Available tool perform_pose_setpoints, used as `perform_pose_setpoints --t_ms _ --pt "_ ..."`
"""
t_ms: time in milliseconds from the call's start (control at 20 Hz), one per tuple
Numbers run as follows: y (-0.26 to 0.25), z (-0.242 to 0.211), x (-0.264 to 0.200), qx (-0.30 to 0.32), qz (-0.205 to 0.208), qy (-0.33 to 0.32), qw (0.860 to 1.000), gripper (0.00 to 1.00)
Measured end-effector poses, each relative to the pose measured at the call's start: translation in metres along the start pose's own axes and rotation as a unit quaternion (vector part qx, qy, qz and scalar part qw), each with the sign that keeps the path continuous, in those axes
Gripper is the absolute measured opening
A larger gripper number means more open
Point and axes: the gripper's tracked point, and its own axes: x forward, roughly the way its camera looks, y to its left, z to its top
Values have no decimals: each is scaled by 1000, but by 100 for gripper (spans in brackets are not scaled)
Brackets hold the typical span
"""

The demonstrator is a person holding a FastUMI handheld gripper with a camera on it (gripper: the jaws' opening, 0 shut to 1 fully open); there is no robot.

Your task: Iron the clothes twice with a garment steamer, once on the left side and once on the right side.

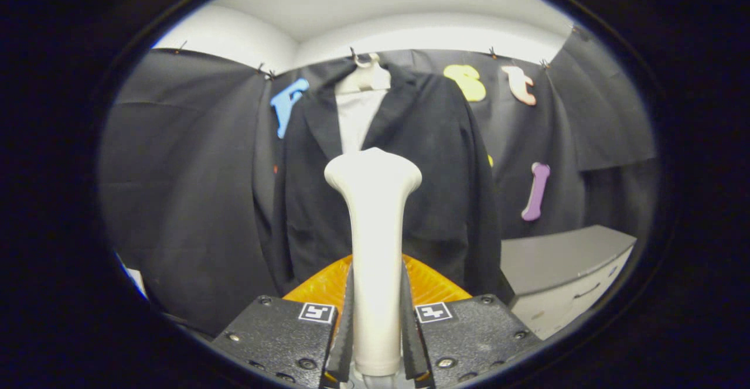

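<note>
The white garment steamer [375,248] is clamped upright between the two black fingers [345,324] of the gripper [375,330], one pad pressed against each side of its handle. The jaws are drawn narrow around that handle. The steamer's flared head is held above the fingers, and it is pointed toward the dark jacket [387,184].

The jacket is hung straight beyond the steamer, well apart from its head. It is carried on a white hanger [364,75] at the top of the booth's black cloth wall. Inside the jacket's open lapels, above the steamer's head, a strip of white shirt [354,119] is seen. The jacket's left and right front panels are spread on either side of the steamer.

Just behind the steamer's handle, low against the jacket's hem, an orange ribbed surface [328,286] is seen; what it belongs to cannot be told. To the right of the steamer, beside the jacket's lower edge, a grey cabinet [562,277] with a drawer front is placed.
</note>
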Motion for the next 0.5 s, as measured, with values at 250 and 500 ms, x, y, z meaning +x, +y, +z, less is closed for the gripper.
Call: perform_pose_setpoints --t_ms 250,500 --pt "65 69 38 -22 59 -100 993 37" --pt "97 117 84 -37 64 -155 985 37"
